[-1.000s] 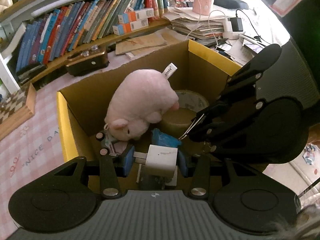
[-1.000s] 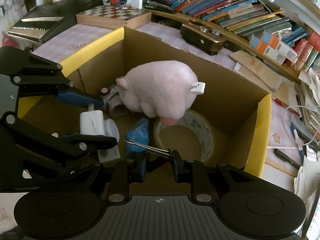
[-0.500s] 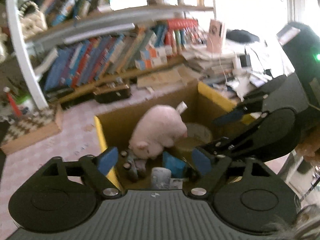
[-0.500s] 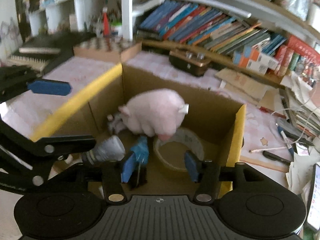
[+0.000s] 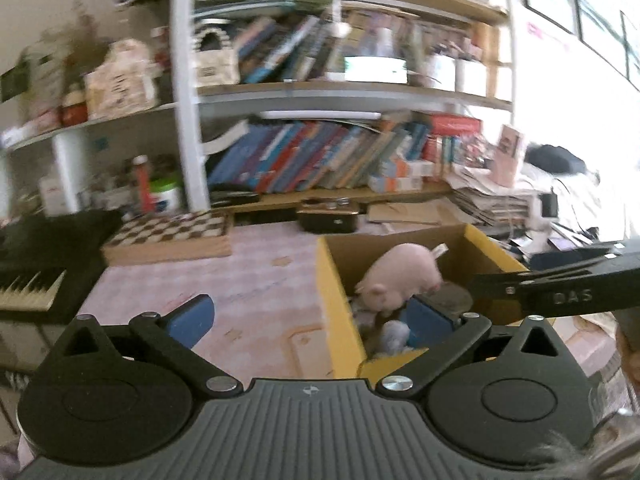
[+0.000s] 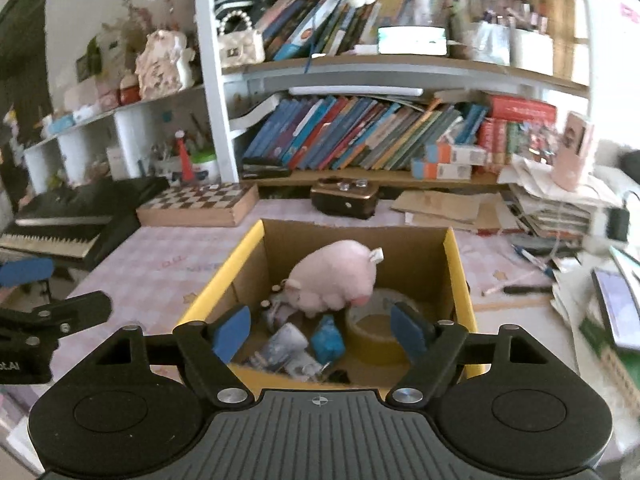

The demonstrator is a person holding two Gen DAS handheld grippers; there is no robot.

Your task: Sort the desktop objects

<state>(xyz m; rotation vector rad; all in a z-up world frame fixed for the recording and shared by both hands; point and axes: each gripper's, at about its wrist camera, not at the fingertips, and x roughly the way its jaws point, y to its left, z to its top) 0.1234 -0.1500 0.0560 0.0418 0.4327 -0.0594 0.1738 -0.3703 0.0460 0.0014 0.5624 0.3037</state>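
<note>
At the far left of the right wrist view a black keyboard [image 6: 76, 216] lies along the desk [image 6: 160, 268] edge, with a wooden chessboard box [image 6: 198, 206] just beside it toward the bookshelf [image 6: 360, 136]. The left hand-held gripper [image 5: 310, 318] hangs above the pink checked desk with its blue-padded fingers [image 5: 191, 318] spread wide apart and nothing between them; its right finger sits over the left edge of the box. Moving right, the cardboard box [image 6: 248, 250] with yellow flaps stands open near the desk's middle, and the sorted things lie inside it. A pink plush pig [image 6: 334, 278] rests against the back wall, a small toy car [image 6: 274, 306] partly tucked by its snout. In front of the pig lie a white charger [image 6: 286, 342] and a crumpled blue packet [image 6: 328, 340], close together on the box floor. A roll of tape [image 6: 374, 332] lies flat just right of the packet, under the pig's rear. The right hand-held gripper [image 6: 322, 330] hovers over the near rim of the box, its jaws also wide open and empty. Right of the box, pens [image 6: 520, 290] and a stack of papers [image 6: 556, 208] crowd the desk.
</note>
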